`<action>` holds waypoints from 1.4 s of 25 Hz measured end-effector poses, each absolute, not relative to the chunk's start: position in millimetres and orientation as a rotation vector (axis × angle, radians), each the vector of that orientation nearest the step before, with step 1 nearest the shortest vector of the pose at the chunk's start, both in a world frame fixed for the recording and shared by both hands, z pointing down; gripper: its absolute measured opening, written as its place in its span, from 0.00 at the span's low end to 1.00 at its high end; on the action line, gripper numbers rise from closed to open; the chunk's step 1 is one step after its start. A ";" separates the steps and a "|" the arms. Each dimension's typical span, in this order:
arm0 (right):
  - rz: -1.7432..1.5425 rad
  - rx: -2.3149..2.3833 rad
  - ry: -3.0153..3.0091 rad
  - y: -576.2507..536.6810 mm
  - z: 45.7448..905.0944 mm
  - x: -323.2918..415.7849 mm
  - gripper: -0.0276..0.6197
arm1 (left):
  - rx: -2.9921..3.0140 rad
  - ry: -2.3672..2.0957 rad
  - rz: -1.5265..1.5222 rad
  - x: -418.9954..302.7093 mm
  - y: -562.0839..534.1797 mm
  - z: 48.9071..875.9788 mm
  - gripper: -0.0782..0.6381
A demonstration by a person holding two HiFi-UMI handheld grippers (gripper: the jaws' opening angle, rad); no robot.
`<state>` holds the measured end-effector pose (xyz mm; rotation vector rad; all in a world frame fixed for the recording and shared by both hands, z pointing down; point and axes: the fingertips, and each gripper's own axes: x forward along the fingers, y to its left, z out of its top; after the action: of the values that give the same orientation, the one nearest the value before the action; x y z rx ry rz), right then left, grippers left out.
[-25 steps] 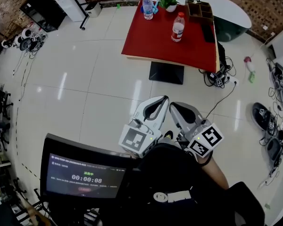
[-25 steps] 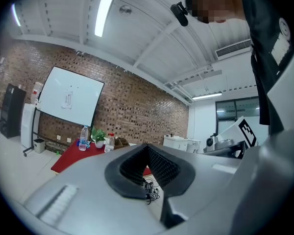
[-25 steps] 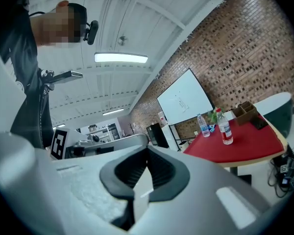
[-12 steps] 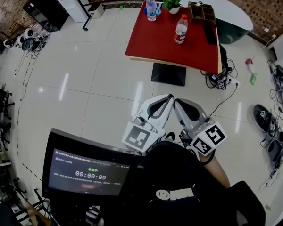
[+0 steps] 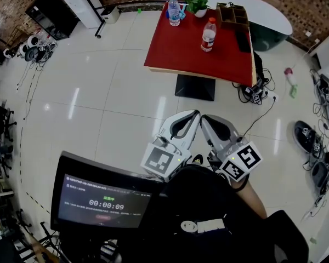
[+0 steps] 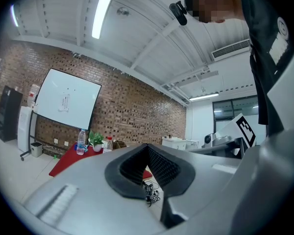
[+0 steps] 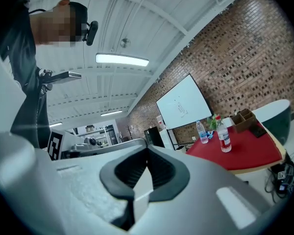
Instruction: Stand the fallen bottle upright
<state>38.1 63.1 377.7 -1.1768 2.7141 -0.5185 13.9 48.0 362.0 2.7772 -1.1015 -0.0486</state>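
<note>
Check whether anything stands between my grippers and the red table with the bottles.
Nothing visible: only tiled floor lies between the left gripper, the right gripper and the red table. The red-capped bottle and the blue-labelled bottle there both stand upright.

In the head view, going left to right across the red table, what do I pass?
Blue-labelled water bottle → potted plant → red-capped bottle → wooden organiser box.

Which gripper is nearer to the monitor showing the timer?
Left. The left gripper sits beside the upper right corner of the monitor; the right gripper lies beyond the left one, farther from the screen.
</note>
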 end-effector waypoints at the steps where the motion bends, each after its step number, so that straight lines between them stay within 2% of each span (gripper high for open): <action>1: -0.514 -1.179 2.715 62.8 377.5 38.3 0.05 | 2.781 -1.096 -0.051 14.6 48.4 362.2 0.11; 16: -0.402 -1.319 2.717 59.0 372.3 46.4 0.05 | 2.798 -1.087 -0.069 14.2 46.7 356.6 0.11; 35: -0.421 -1.304 2.710 57.5 372.4 50.6 0.05 | 2.817 -1.062 -0.062 21.3 48.0 357.5 0.11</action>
<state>50.6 57.5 372.4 -1.3037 2.7099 -0.4210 21.3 48.0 357.5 2.8175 -1.0619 -0.0621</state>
